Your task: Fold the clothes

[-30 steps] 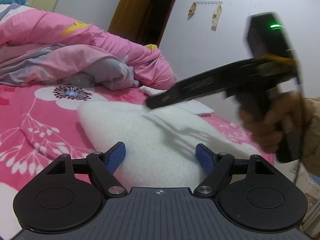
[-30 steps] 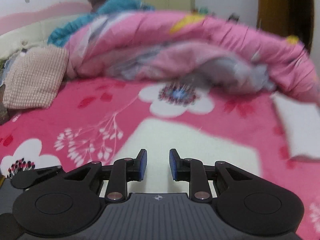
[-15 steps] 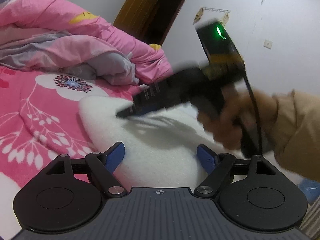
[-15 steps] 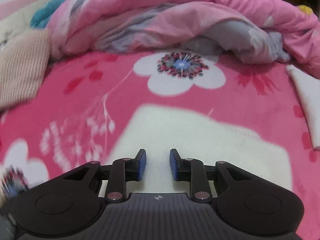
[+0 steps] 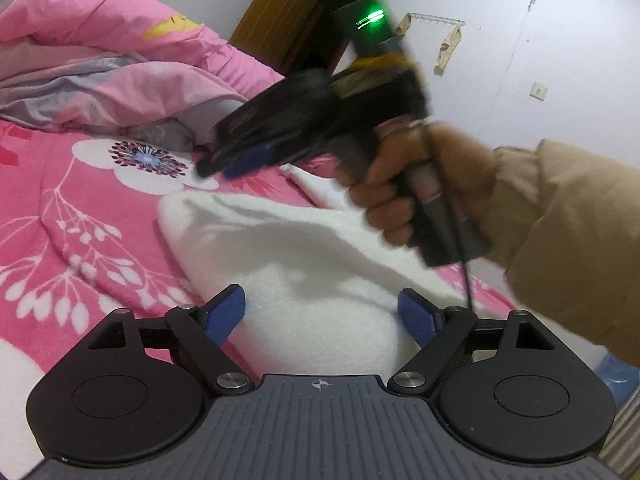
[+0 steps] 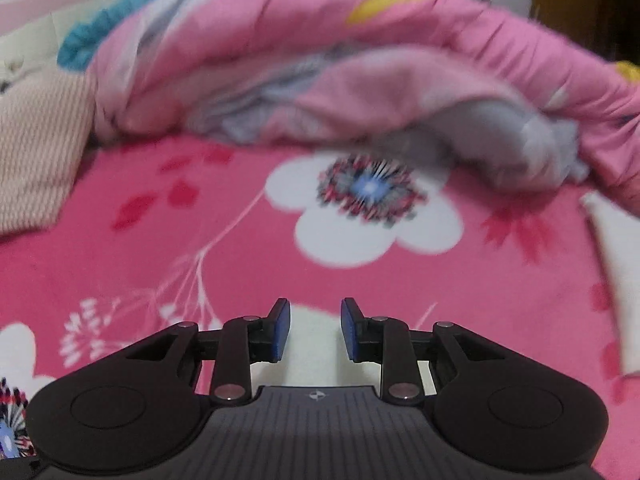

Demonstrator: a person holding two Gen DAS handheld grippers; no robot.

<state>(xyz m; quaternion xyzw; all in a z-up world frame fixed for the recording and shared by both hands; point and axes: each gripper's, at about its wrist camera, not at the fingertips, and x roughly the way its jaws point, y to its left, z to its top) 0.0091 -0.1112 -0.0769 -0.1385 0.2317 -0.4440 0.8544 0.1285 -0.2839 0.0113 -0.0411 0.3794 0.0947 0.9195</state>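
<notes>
**White garment lies under both tongs, long axis running away from the left**

The white fleecy garment lies on the pink floral bed cover, stretching from right under the left tongs toward the bundled pink quilt. The left tongs are spreading wide, cloth below them but not pinched. The right tongs, seen from the left wrist hovering above the garment's far end, stand partly apart with nothing gripped; only a strip of white shows beneath them. The left hand looks nearer the near edge, the right nearer the far edge. Open bed lies to the left; a second white piece sits to the right.
</notes>
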